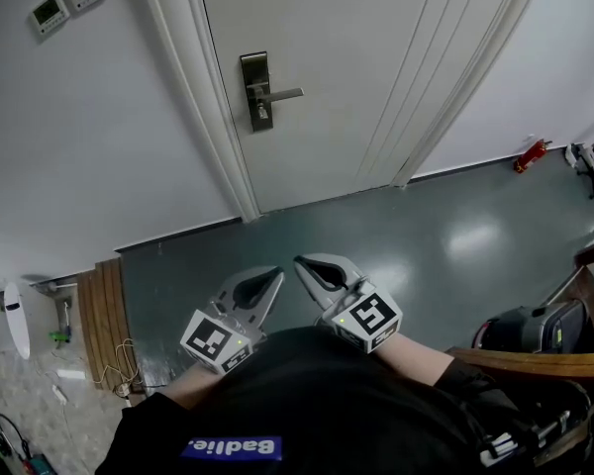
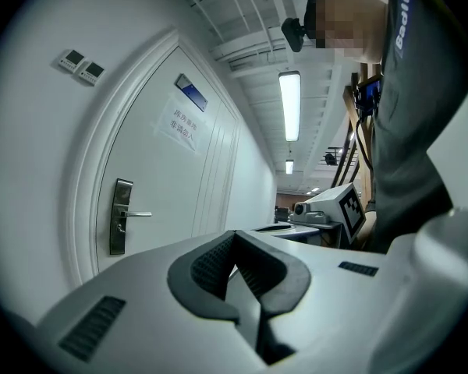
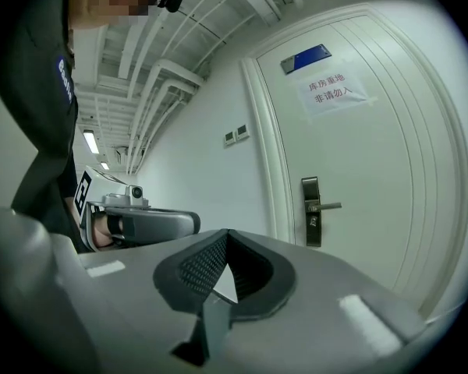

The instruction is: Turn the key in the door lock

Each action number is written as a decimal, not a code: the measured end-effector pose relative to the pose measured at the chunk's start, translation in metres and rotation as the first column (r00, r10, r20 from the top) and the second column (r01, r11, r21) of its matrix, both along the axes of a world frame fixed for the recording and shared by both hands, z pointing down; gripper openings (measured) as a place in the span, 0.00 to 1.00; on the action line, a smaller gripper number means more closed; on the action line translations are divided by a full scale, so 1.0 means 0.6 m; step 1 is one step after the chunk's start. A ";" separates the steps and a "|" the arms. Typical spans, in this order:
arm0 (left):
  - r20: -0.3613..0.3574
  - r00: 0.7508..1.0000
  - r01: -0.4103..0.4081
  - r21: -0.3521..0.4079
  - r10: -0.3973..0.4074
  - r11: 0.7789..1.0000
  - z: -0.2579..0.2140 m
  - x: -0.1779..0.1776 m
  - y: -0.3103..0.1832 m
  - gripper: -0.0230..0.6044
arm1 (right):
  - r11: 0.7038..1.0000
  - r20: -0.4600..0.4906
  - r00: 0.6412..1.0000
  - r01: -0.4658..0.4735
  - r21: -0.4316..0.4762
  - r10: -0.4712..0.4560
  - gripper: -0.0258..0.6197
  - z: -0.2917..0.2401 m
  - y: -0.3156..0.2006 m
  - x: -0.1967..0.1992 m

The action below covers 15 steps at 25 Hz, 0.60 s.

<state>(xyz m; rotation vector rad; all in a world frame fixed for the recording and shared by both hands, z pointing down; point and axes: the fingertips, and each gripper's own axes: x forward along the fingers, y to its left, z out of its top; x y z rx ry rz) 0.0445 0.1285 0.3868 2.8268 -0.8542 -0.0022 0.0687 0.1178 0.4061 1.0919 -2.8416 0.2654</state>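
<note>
Grey left gripper (image 1: pixel 275 273): 2 jaws together, empty. Well beyond, on the white panelled door (image 1: pixel 356 67), the dark rectangular metal lock plate (image 1: pixel 256 91) carries a silver lever handle (image 1: pixel 285 94) pointing right; what sits below the lever is too small to tell. Grey right gripper (image 1: pixel 299 262): jaws closed, empty.

**OBSCURED / UNRESOLVED ITEMS**

- Lock plate (image 1: pixel 256 91): small item (image 1: pixel 262 115) at its lower part is too small in all views to say whether it's a key.
- Door (image 1: pixel 356 77): top cut off by head view's upper edge.
- Door notice (image 3: pixel 335 90): print too small to read.
- Wall panels (image 1: pixel 69 0): displays illegible.
- Red object (image 1: pixel 530 153) at wall base: too small to ID.
- Wooden furniture (image 1: pixel 535 362), lower R: cropped by pic edge.
</note>
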 end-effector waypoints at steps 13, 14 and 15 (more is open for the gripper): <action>0.006 1.000 -0.027 -0.001 0.027 1.000 0.008 -0.043 0.002 0.03 | 1.000 -0.003 1.000 -0.008 -0.006 0.008 0.04 0.010 0.007 -0.040; 0.005 1.000 -0.028 0.003 0.028 1.000 0.007 -0.045 0.001 0.03 | 1.000 -0.009 1.000 -0.006 -0.003 0.006 0.04 0.010 0.008 -0.042; 0.004 1.000 -0.027 0.004 0.027 1.000 0.006 -0.047 0.000 0.03 | 1.000 -0.013 1.000 -0.005 -0.004 0.005 0.04 0.010 0.008 -0.044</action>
